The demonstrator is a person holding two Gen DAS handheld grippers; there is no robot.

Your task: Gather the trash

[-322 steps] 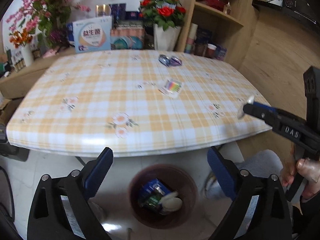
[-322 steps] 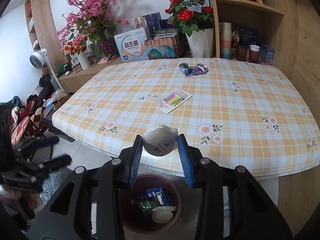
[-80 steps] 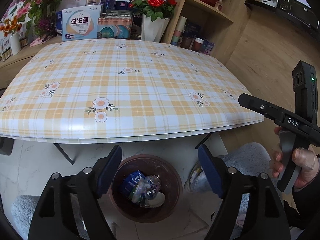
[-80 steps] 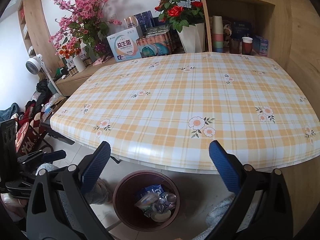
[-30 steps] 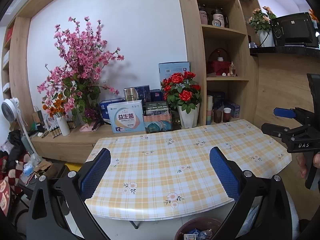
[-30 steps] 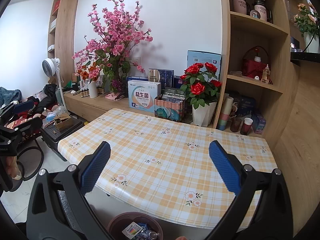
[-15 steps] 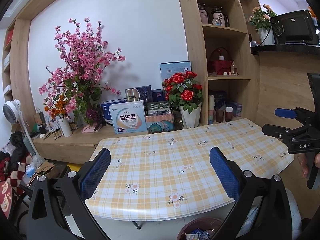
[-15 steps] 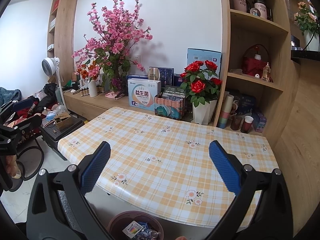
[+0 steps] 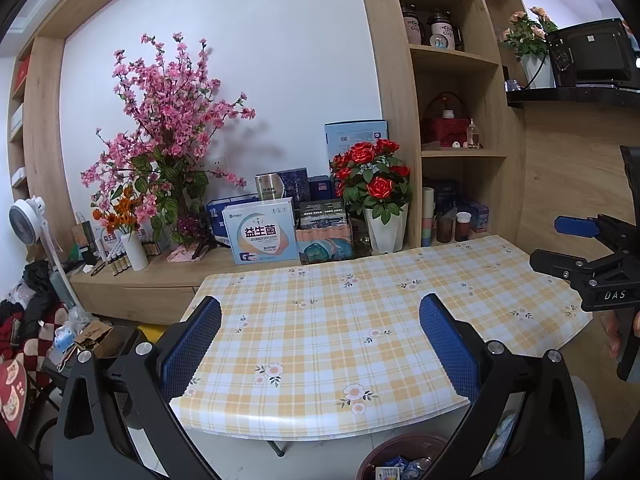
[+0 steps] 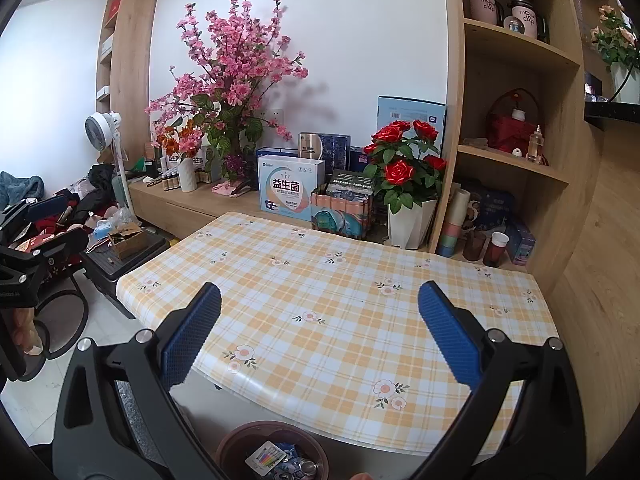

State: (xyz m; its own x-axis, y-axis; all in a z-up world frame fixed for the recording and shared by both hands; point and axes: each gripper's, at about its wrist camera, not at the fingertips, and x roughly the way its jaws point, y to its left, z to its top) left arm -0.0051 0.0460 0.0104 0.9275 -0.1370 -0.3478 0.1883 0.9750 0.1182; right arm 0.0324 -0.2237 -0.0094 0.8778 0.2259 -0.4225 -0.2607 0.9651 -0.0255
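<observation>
A brown round trash bin (image 10: 276,450) stands on the floor under the near edge of the table, holding a card of coloured pens (image 10: 266,457), cans and wrappers; its rim (image 9: 404,454) also shows in the left wrist view. The table (image 10: 344,304) has a yellow plaid cloth with flowers and nothing lying on it. My right gripper (image 10: 319,334) is open and held above the near edge, with nothing between its fingers. My left gripper (image 9: 320,336) is open too, likewise holding nothing. The right gripper (image 9: 592,256) appears at the right edge of the left wrist view.
Behind the table sit a white pot of red roses (image 10: 408,184), boxes (image 10: 290,190) and a pink blossom arrangement (image 10: 228,80) on a low cabinet. Wooden shelves (image 10: 516,120) stand at the right. A fan (image 10: 104,128) and clutter fill the floor at the left.
Both grippers have tilted up from looking down at the bin to looking across the table at the wall. The pens card and wrappers that lay on the table are now in the bin.
</observation>
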